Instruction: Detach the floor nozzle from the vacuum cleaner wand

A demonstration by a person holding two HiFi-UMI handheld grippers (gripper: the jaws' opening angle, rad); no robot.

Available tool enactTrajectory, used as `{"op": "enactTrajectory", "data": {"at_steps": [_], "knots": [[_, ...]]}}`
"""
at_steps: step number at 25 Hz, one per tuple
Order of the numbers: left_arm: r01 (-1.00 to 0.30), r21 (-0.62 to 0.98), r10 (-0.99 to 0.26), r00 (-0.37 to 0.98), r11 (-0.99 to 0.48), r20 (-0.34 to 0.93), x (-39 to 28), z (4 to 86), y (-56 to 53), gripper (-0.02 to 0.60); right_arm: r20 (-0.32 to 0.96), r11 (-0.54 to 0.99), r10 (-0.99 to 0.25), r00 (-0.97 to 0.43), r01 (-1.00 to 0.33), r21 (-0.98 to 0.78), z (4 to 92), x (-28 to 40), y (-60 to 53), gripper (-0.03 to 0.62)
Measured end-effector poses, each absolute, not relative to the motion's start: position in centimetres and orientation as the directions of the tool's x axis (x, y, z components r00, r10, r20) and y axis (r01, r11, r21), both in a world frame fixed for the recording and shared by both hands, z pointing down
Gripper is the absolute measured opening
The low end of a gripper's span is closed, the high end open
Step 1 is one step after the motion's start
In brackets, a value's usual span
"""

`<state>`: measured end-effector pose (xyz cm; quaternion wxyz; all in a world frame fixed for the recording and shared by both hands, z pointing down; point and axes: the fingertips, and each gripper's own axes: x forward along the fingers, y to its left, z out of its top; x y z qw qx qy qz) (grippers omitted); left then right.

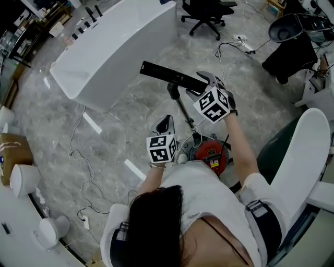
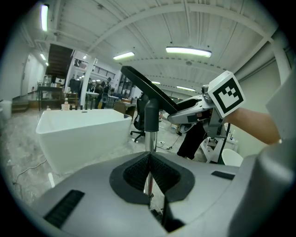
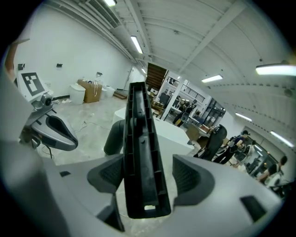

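Note:
The black floor nozzle [image 1: 175,76] is held up in the air on the end of the chrome wand [image 1: 185,116], which runs down to the red vacuum body [image 1: 211,152]. My left gripper [image 1: 166,122] is shut on the wand [image 2: 149,139] below the dark neck joint [image 2: 151,113]. My right gripper [image 1: 207,81] is at the nozzle's right end, open. In the right gripper view the nozzle [image 3: 141,152] lies lengthways between the fingers [image 3: 190,175], close to the left pad with a gap on the right. The right gripper [image 2: 196,105] also shows beside the nozzle [image 2: 147,88] in the left gripper view.
A long white counter [image 1: 112,44] stands just beyond the nozzle. Cables [image 1: 83,161] trail over the marble floor at the left. A black office chair [image 1: 206,13] is at the back, a white curved seat [image 1: 302,156] at the right, white stools [image 1: 23,180] at the left.

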<state>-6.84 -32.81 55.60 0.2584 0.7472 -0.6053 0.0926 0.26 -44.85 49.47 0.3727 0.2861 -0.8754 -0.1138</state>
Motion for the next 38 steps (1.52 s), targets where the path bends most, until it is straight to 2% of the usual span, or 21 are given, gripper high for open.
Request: {"op": "enactTrajectory", "data": {"at_steps": [21,25,38], "knots": [[-0.957,0.278,-0.86,0.212,-0.086,0.464,-7.9,55.8,-31.7,0.004,0.65,0.825,-0.562,-0.511,-0.298,0.479,51.0,-1.6,-45.5,0.299],[-0.958,0.277,-0.861,0.202,-0.075,0.466,-8.2,56.1,-31.4,0.004,0.626,0.791,-0.605,-0.492,-0.284,0.542,51.2,-1.6,-45.7,0.222],[-0.958,0.279,-0.864,0.191,-0.061,0.467,-8.1,56.3,-31.3,0.005,0.63,0.792,-0.604,-0.487,-0.284,0.54,51.2,-1.7,-45.7,0.219]]}}
